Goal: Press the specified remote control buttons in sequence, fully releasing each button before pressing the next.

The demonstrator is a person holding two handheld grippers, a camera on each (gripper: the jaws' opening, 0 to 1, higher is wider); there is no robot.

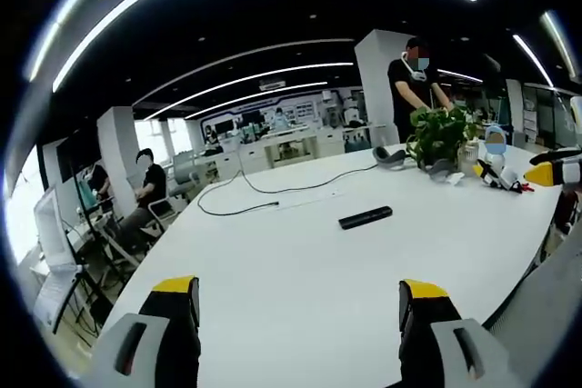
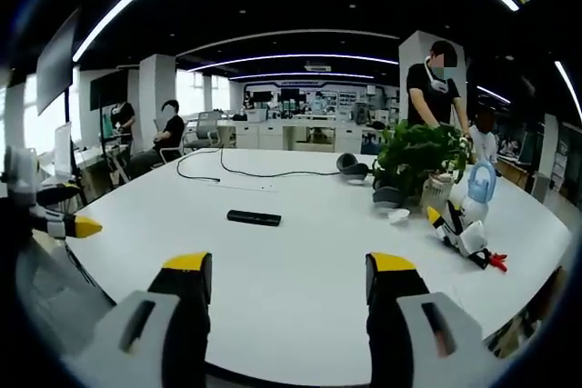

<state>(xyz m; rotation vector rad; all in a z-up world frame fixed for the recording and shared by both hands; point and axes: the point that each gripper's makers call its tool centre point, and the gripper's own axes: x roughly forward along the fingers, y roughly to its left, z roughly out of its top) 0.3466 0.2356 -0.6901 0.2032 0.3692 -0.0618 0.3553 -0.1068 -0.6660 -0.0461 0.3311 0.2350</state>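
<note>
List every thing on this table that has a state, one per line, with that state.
Remote control: lying flat on the white table, untouched, no gripper near it.
Black cable: loose, snaking across the table's far side.
Potted plant: upright.
Headphones: resting on the table beside the plant.
Left gripper: open, empty, above the table.
Right gripper: open, empty, above the table.
</note>
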